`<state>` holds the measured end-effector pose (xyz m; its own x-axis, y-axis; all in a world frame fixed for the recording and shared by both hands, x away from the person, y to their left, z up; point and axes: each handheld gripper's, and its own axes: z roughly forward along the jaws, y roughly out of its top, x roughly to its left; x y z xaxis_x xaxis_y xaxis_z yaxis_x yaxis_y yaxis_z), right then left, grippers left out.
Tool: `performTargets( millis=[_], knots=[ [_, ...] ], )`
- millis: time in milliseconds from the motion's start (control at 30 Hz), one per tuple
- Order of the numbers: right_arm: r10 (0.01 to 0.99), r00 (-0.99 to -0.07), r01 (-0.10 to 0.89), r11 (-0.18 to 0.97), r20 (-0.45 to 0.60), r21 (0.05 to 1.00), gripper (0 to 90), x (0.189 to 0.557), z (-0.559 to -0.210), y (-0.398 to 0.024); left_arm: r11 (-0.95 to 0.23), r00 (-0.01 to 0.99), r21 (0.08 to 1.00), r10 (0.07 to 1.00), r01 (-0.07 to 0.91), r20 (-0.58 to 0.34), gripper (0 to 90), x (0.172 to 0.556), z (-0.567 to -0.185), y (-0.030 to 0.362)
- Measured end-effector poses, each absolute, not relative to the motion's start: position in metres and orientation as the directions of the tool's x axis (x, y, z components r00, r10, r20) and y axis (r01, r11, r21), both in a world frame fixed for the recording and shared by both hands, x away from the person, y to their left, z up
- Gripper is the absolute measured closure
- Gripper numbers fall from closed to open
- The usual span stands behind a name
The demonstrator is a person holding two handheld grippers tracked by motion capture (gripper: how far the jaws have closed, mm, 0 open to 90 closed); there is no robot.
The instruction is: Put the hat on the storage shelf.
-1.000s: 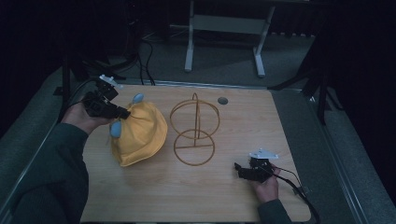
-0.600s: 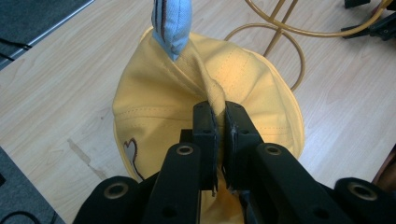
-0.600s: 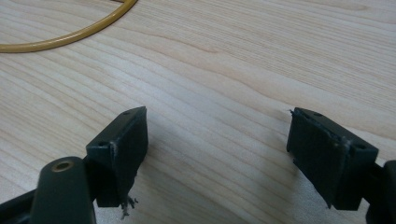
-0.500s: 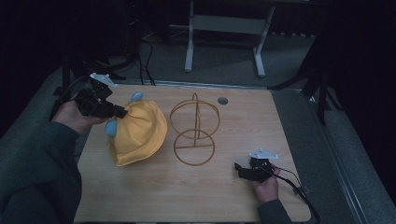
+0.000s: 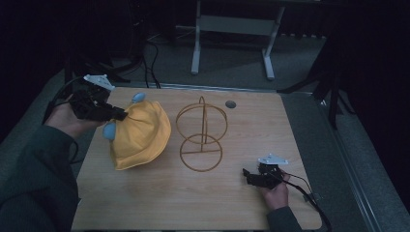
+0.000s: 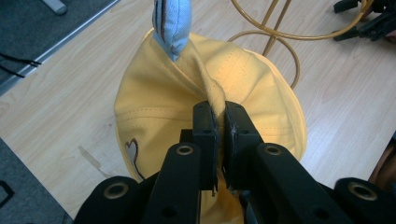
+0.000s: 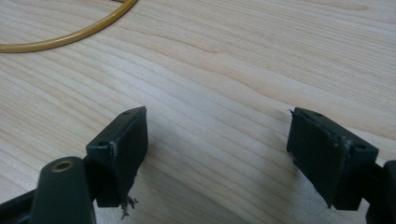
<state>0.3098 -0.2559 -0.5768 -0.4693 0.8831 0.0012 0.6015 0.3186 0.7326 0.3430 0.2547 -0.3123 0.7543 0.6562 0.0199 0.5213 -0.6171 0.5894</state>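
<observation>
A yellow cloth hat (image 5: 140,135) with pale blue ear-like tabs (image 5: 139,97) lies at the left of the wooden table (image 5: 145,203). My left gripper (image 5: 120,115) is shut on a pinched fold of the yellow hat (image 6: 201,93), and one blue tab (image 6: 173,21) stands up beyond the jaws. A yellow wire stand (image 5: 201,137) made of rings rises in the middle of the table. My right gripper (image 5: 247,175) rests low near the front right, open, with bare wood between its fingers (image 7: 126,140). An arc of the stand's base ring (image 7: 70,35) shows at the upper left.
A small dark round disc (image 5: 230,104) lies near the table's far edge. Beyond the table stands a grey metal frame (image 5: 232,29) on a dark floor with cables (image 5: 150,53). A cable (image 5: 309,193) trails from the right gripper toward the front right corner.
My left gripper has pulled slightly left and up with the hat's fold, lifting that side. The right gripper has stayed put.
</observation>
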Motion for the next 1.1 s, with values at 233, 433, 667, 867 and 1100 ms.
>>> performTargets(
  millis=[233, 433, 667, 867, 1100],
  knots=[
    [0.883, -0.469, 0.601, 0.319, 0.001, 0.733, 20.4, 0.310, -0.577, -0.256, -0.626, 0.766, 0.594, 0.642, 0.504, 0.026, 84.8, 0.342, -0.312, 0.253],
    [0.883, -0.470, 0.601, 0.319, 0.001, 0.733, 20.4, 0.310, -0.577, -0.256, -0.637, 0.777, 0.592, 0.629, 0.494, 0.028, 84.7, 0.344, -0.312, 0.251],
    [0.883, -0.469, 0.602, 0.318, 0.002, 0.733, 20.4, 0.310, -0.577, -0.256, -0.634, 0.784, 0.607, 0.620, 0.479, 0.029, 84.7, 0.344, -0.307, 0.251],
    [0.883, -0.469, 0.602, 0.318, 0.001, 0.733, 20.4, 0.310, -0.577, -0.256, -0.642, 0.791, 0.605, 0.612, 0.471, 0.033, 84.7, 0.344, -0.301, 0.250],
    [0.883, -0.469, 0.602, 0.318, 0.002, 0.733, 20.4, 0.310, -0.577, -0.256, -0.643, 0.797, 0.613, 0.603, 0.459, 0.036, 84.7, 0.343, -0.296, 0.249]
  ],
)
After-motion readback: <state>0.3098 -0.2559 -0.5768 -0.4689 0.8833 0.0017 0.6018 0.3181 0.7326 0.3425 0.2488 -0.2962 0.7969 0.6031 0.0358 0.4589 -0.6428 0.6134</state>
